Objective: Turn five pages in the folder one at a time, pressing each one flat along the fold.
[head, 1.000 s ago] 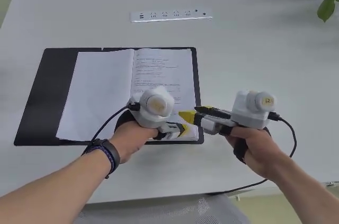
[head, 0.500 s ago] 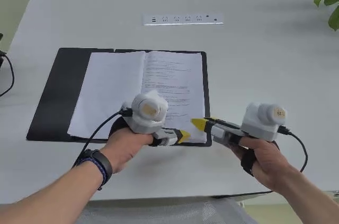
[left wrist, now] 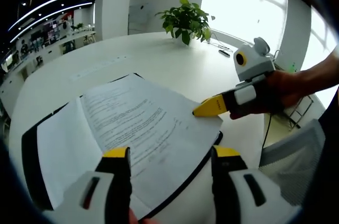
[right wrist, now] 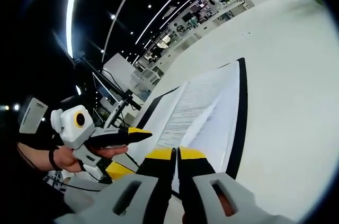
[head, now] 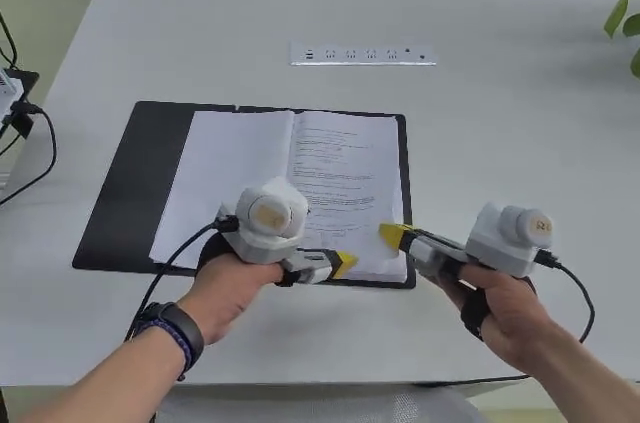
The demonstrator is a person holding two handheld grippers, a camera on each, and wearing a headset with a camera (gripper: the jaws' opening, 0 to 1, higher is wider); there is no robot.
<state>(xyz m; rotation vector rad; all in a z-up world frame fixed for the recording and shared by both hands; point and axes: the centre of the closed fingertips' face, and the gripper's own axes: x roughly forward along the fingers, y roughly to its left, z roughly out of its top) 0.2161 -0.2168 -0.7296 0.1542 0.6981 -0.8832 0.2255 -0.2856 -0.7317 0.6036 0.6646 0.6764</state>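
Open black folder [head: 130, 193] lying near the front edge of the white table [head: 520, 143], left gripper [head: 338, 264] over its near right corner, jaws wide apart and empty, right gripper [head: 393, 234] jaws closed together, tip at the right page's [head: 350, 183] outer corner, unclear if pinching paper

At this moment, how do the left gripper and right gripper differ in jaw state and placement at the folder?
The left gripper has its jaws wide apart; the right gripper has them closed together. The left gripper sits over the folder's near edge; the right gripper's tip meets the printed page at its outer edge, though a pinch cannot be confirmed. Both have yellow tips and point toward each other.
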